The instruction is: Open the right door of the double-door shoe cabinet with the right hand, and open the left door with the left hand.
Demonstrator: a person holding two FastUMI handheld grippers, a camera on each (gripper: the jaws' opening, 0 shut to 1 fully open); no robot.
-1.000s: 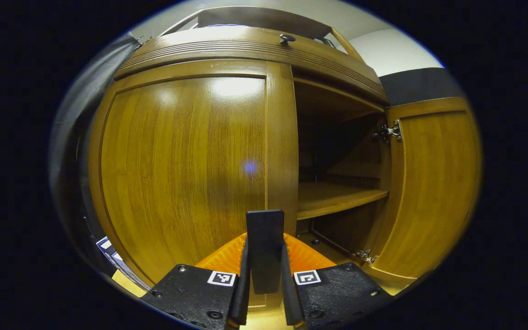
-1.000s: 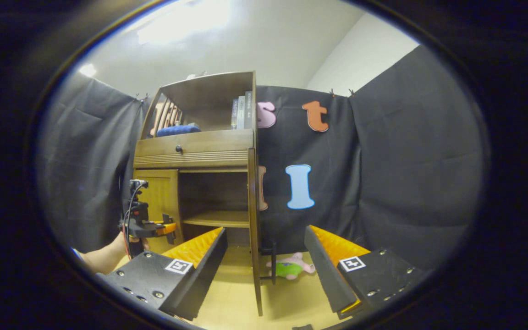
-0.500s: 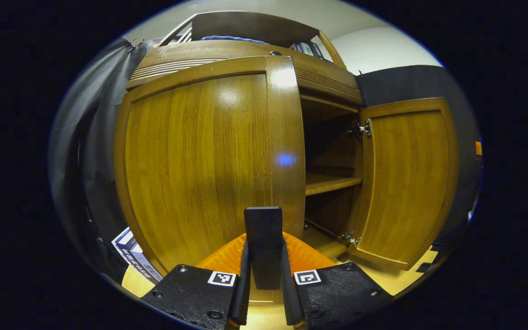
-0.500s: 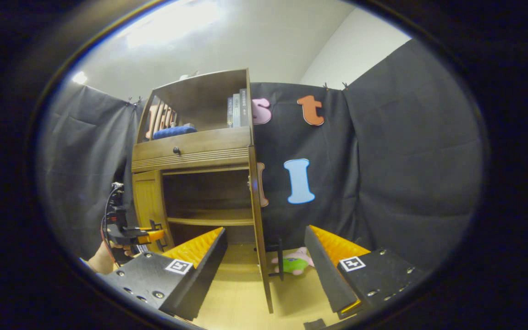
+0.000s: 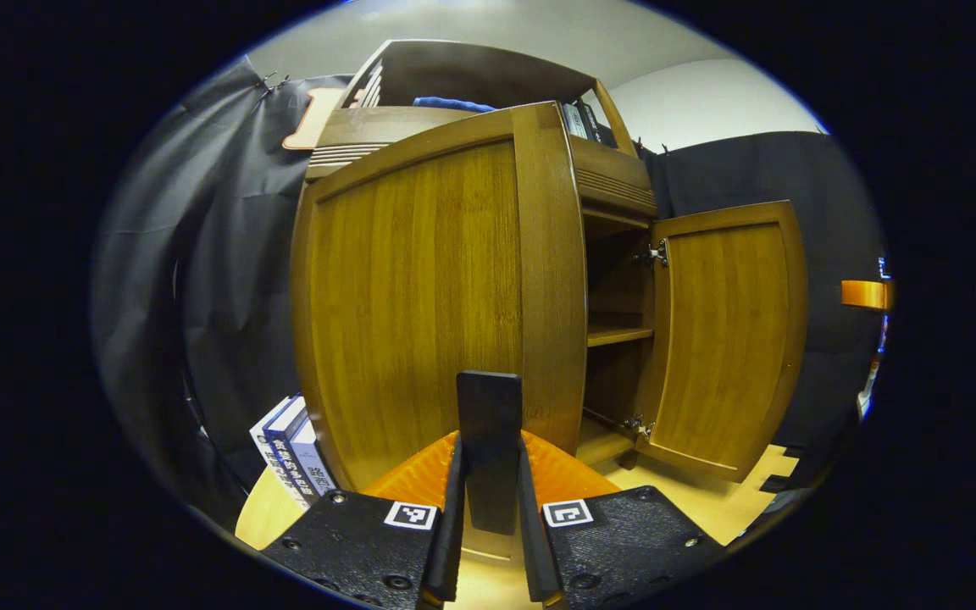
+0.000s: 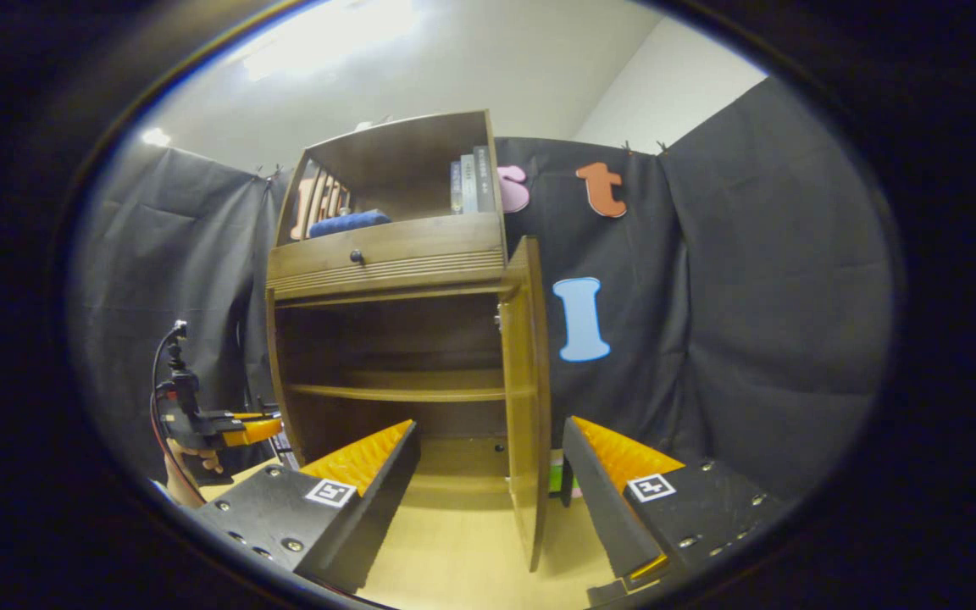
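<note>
Black cloth backdrop; books beside cabinet. Left gripper clamps door handle; right gripper spread, empty.

We saw a glossy wooden door, small metal hinges and matt black cloth

Left door stands just ahead of the left gripper, books to its left, right door ahead-right, shelf between
</note>
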